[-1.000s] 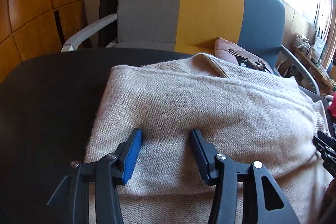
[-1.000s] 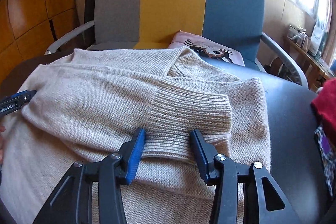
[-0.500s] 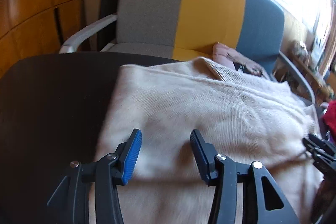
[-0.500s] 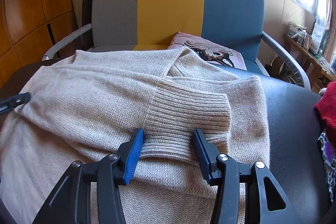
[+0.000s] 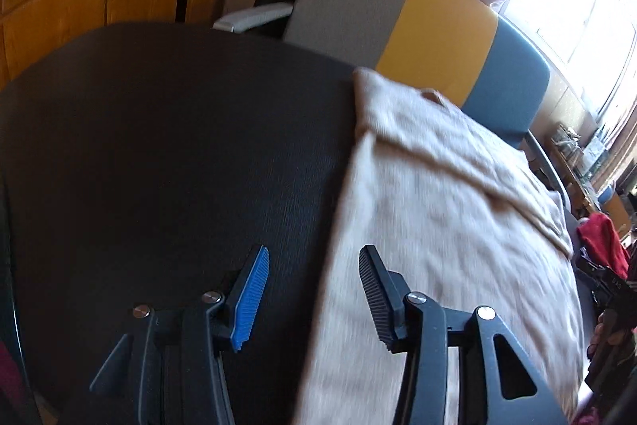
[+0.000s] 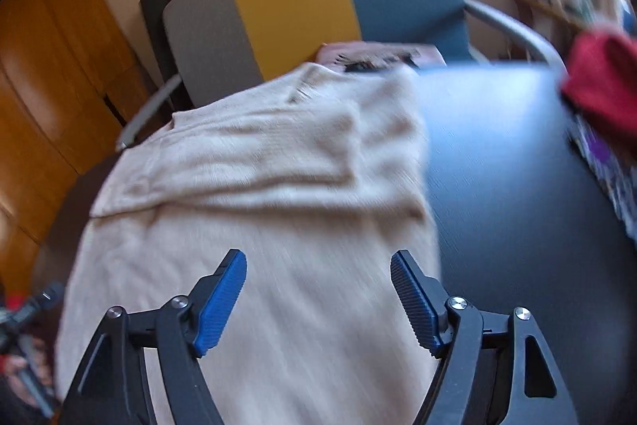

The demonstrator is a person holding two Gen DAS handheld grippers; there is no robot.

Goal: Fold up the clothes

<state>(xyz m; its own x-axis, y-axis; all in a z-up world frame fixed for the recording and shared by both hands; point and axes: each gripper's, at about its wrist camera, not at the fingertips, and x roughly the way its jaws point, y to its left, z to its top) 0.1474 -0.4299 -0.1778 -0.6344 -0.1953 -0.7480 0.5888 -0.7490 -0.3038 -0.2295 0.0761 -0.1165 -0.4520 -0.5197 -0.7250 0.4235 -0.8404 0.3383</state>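
Observation:
A beige knit sweater (image 5: 446,226) lies partly folded on a dark table (image 5: 179,154), with its sleeves folded across the body; it also shows in the right wrist view (image 6: 278,194). My left gripper (image 5: 314,285) is open and empty, straddling the sweater's left edge, with its blue-padded finger over bare table. My right gripper (image 6: 318,289) is open wide and empty, above the sweater's near right part. Both views are motion-blurred.
A grey, yellow and blue chair (image 5: 418,14) stands behind the table, with a printed cushion (image 6: 378,54) on its seat. A red garment (image 6: 601,74) and a patterned cloth (image 6: 613,178) lie at the table's right. Wooden panels (image 5: 79,6) line the left wall.
Both grippers have drawn back from the sweater and swung outward, the left one to the left edge, the right one toward the right. The right jaws have opened wider. The sweater lies as before.

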